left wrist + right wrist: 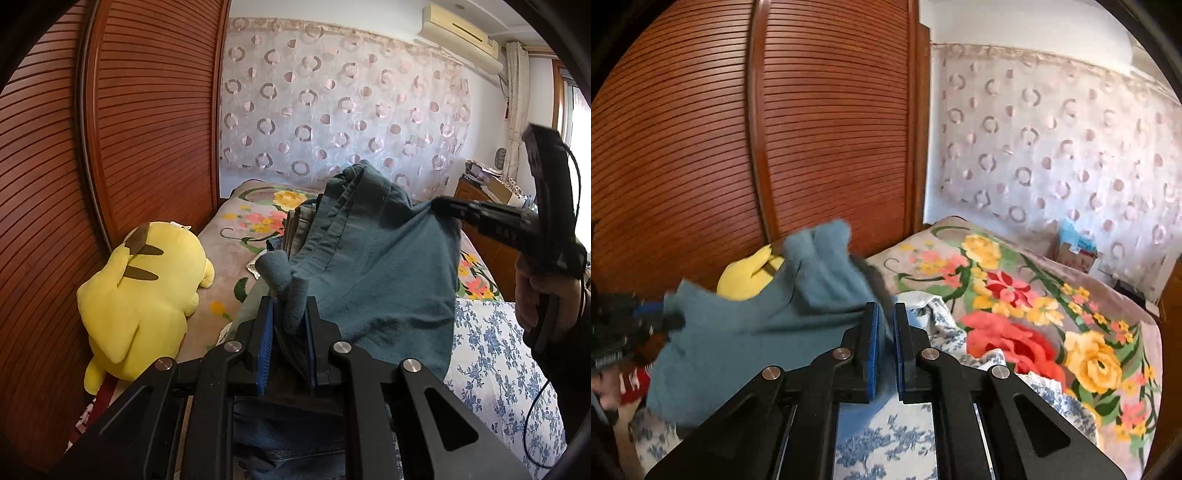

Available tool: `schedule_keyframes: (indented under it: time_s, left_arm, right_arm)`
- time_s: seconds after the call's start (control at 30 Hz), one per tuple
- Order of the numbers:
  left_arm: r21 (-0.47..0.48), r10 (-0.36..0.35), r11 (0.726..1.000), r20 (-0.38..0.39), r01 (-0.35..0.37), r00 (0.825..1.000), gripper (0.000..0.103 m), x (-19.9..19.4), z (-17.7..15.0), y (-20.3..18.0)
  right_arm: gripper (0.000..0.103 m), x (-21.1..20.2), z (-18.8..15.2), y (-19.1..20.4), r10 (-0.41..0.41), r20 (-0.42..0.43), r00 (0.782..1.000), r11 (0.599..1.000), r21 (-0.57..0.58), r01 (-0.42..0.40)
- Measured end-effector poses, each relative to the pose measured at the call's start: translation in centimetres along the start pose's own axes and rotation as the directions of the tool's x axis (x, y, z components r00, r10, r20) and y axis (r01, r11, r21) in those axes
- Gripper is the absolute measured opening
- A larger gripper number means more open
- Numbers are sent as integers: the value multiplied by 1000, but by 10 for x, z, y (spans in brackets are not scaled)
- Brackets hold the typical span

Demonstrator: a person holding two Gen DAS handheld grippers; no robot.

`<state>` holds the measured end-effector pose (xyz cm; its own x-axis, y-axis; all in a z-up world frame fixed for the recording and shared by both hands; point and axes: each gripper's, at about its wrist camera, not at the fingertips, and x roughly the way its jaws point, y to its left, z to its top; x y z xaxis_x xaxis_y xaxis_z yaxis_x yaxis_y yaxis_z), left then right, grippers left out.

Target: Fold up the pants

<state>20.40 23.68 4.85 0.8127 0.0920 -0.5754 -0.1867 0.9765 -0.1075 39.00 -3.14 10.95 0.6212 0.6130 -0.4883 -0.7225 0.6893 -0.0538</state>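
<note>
Left wrist view first: my left gripper [290, 317] has its jaws drawn nearly together on a bunched edge of the teal pants [373, 266], with a rolled nub of cloth sticking up between the blue pads [266, 332]. From that grip the cloth stretches away toward two o'clock, where my right gripper [448, 208] pinches the far corner, its handle in my right hand [539, 295]. The pants hang between the two grips as a wide, soft sheet, seam ridges running up toward twelve o'clock, the lower edge drooping over the blue-flowered sheet [491, 369].

From the right wrist, my right gripper [885, 321] has jaws closed down to a narrow slit, a thin fold of teal cloth caught between the pads [873, 343]. The pants [768, 325] spread from there toward nine o'clock, blurred, up to my left gripper [665, 319] at the frame's left edge. So their long axis runs gripper to gripper, above the bed. A yellow plush toy [136, 295] lies at nine o'clock against the slatted wooden wardrobe [147, 110], and the flowered blanket [1052, 314] covers the bed toward three o'clock.
</note>
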Motion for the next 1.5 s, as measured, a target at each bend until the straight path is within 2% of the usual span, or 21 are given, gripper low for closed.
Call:
schedule_keyframes:
  time_s: [0.1,0.17,0.2,0.23,0.27,0.3,0.33,0.37,0.4,0.43,0.47,0.6,0.7,0.83,0.93,1.17,1.5]
  left_arm:
    - [5,-9,1000,-3,9,1000,18,-1,0,-1]
    - [14,-6,1000,3,6,1000,28,-3,-1,-1]
    - [17,0,1000,9,0,1000,37,-5,0,-1]
    - [18,2,1000,17,-2,1000,47,-7,0,-1]
    - [19,-5,1000,22,4,1000,51,-8,-1,-1]
    - [21,-12,1000,25,11,1000,58,-9,0,-2]
    - [23,-15,1000,28,14,999,67,-11,-1,-4]
    - [27,-19,999,33,18,999,70,-12,-1,-5]
    - [32,-18,999,35,17,999,72,-11,-2,-6]
    - [36,-14,999,31,13,999,72,-10,-3,-7]
    - [38,-11,999,24,10,1000,72,-8,-4,-7]
    - [25,8,1000,-15,-8,1000,73,2,-11,-1]
    - [21,22,1000,-32,-21,999,73,6,-15,3]
    - [17,26,1000,-43,-25,999,73,6,-18,4]
    - [25,30,999,-39,-29,999,73,2,-19,2]
    - [40,24,999,-21,-23,1000,73,-7,-19,-5]
    - [68,-8,998,0,8,1000,73,-27,-22,-23]
  right_arm:
    - [8,5,-2,-4,-16,-43,999,1000,23,16]
    - [11,4,-3,-4,-14,-57,998,999,33,16]
    - [13,1,-3,-3,-16,-50,999,999,29,18]
    - [14,-1,0,0,-2,-42,999,1000,25,3]
    - [15,-3,4,4,21,-35,999,1000,19,-20]
    - [17,-5,7,10,42,-25,999,999,6,-42]
    - [23,-7,11,15,55,-15,998,998,-10,-55]
    - [27,-8,12,18,69,-7,998,997,-27,-69]
    - [37,-9,15,24,85,-4,996,995,-47,-85]
    - [41,-7,19,31,103,-9,995,992,-72,-103]
    - [41,-3,20,34,105,-14,994,990,-92,-106]
    - [41,21,28,44,29,-44,999,985,-166,-36]
    - [41,36,37,34,-14,-37,999,990,-140,9]
    - [41,46,43,28,-16,-54,998,998,-57,13]
    - [41,40,42,31,10,-49,999,1000,-27,-11]
    - [41,21,27,35,0,-36,999,1000,-7,-1]
    - [41,-37,0,47,-28,-24,999,999,44,29]
